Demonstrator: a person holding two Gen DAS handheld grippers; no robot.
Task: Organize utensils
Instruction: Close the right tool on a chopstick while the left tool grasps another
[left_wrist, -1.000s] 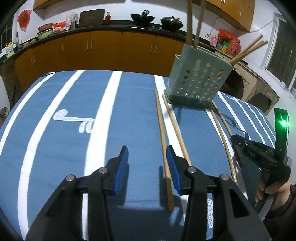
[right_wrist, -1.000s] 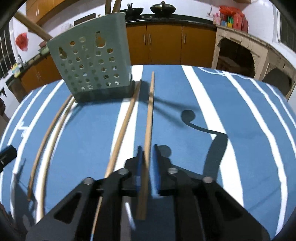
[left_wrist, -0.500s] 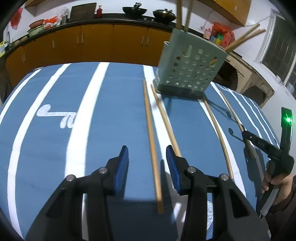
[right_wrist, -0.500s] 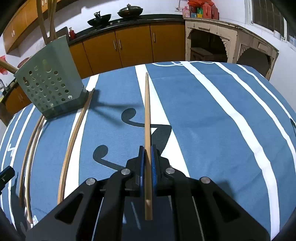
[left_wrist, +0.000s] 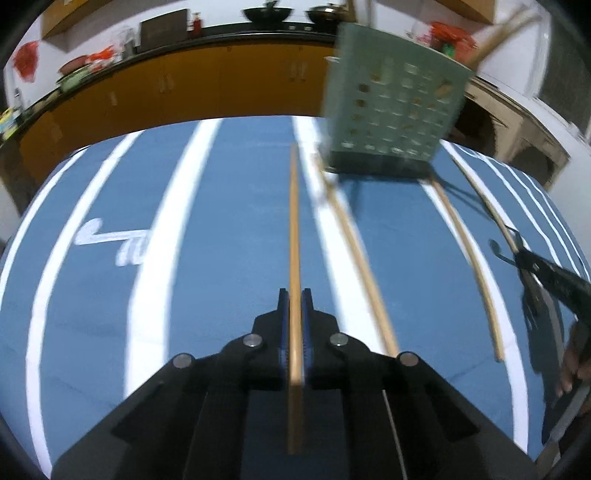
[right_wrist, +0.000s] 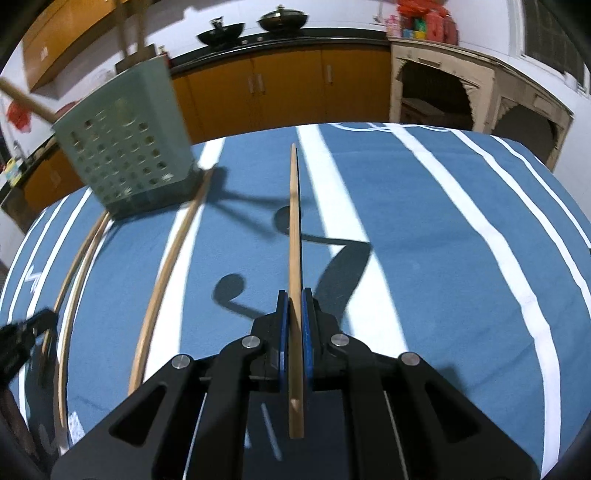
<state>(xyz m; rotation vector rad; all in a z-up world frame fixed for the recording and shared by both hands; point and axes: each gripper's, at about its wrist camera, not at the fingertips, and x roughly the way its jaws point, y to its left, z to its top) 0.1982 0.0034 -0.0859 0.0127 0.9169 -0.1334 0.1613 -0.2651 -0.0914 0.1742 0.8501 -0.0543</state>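
Each gripper holds one chopstick
Left gripper (left_wrist: 294, 301) clamps a long wooden chopstick (left_wrist: 294, 221); right gripper (right_wrist: 294, 301) clamps another wooden chopstick (right_wrist: 294, 221) above the blue striped table (right_wrist: 443, 240).

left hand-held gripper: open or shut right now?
Shut. The left hand-held gripper has its blue pads pressed against both sides of a chopstick that runs straight out between them.

Utensil holder (left_wrist: 393, 110) motion-blurred; its chopsticks (left_wrist: 506, 27) cut off.

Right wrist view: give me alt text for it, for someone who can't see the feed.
The right claw is shut on a wooden chopstick pointing forward over a blue striped tablecloth. To the left stands a green perforated utensil holder, with three more chopsticks lying near it.
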